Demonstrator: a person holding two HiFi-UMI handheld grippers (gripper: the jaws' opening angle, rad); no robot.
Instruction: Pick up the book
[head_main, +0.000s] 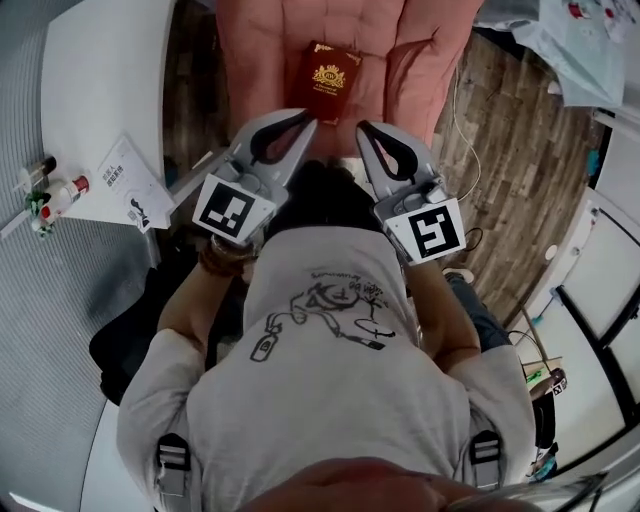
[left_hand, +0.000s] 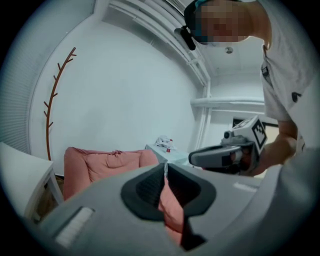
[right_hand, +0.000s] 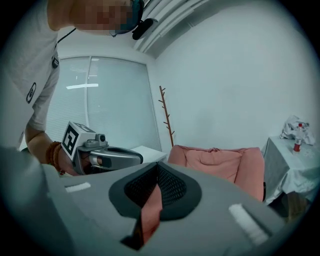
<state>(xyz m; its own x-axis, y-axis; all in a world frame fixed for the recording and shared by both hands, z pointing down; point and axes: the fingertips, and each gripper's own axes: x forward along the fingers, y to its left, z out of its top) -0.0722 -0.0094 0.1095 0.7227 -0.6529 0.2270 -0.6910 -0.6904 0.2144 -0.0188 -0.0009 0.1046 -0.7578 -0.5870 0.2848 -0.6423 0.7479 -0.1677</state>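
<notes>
Book (head_main: 327, 82) untouched on pink armchair (head_main: 250, 40); left gripper (head_main: 303, 122) & right gripper (head_main: 366, 128) near it, fingers closed, empty; reach, grasp, lift all left.

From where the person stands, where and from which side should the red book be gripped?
Its near edge, approached low from the person's side. The book lies flat, cover up, on the soft pink chair, so one jaw could likely press into it and slip under. The left gripper and right gripper are shut; one must open first.
</notes>
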